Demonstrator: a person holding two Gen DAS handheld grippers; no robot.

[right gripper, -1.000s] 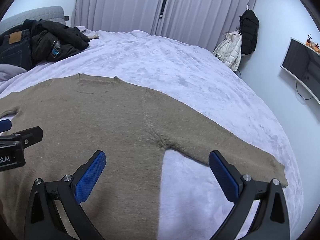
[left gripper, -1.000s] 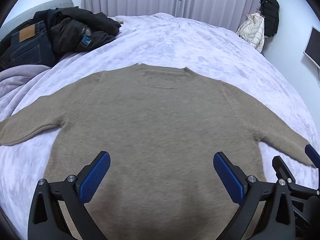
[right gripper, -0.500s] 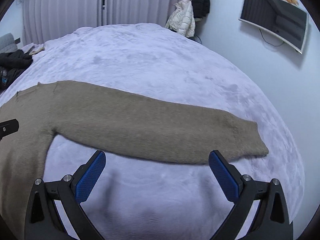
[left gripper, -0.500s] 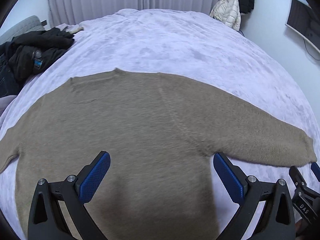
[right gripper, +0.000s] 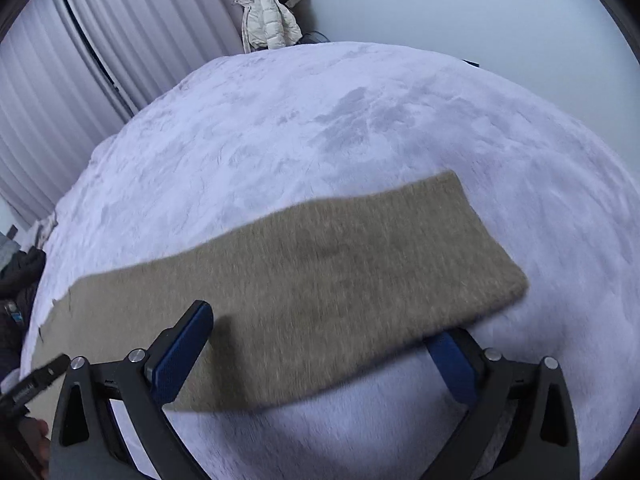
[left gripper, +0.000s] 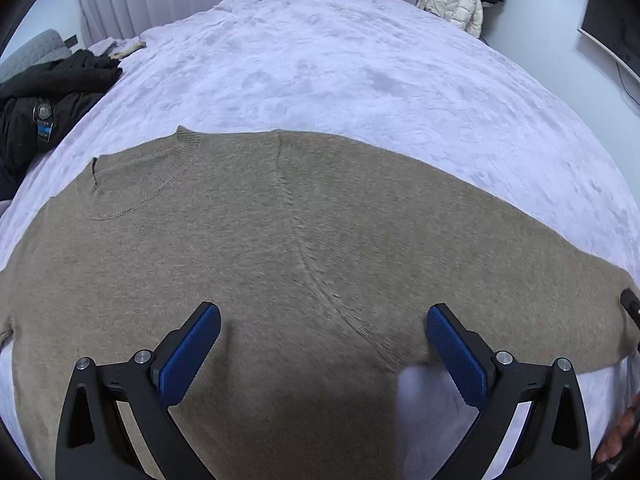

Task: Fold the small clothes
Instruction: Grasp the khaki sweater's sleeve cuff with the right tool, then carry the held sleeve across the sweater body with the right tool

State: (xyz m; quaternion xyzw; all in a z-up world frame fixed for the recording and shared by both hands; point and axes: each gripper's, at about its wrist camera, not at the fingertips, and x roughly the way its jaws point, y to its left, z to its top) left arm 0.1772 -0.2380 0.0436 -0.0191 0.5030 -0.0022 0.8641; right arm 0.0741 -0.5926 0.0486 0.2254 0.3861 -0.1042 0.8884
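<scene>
A tan knit sweater lies flat, front up, on the white bed. Its collar is at the upper left in the left wrist view. My left gripper is open just above the sweater's right armpit, holding nothing. In the right wrist view the sweater's right sleeve lies stretched out, cuff at the right. My right gripper is open around the sleeve, with its left finger over the cloth and its right finger partly hidden under the sleeve's edge.
A pile of dark clothes lies at the bed's left edge. White and black jackets hang by the curtains beyond the bed. A wall screen is at the right.
Both grippers moved right along the sweater and lower. The left went from mid-body to the right armpit. The right went from the armpit out to the sleeve near the cuff. Both stayed open.
</scene>
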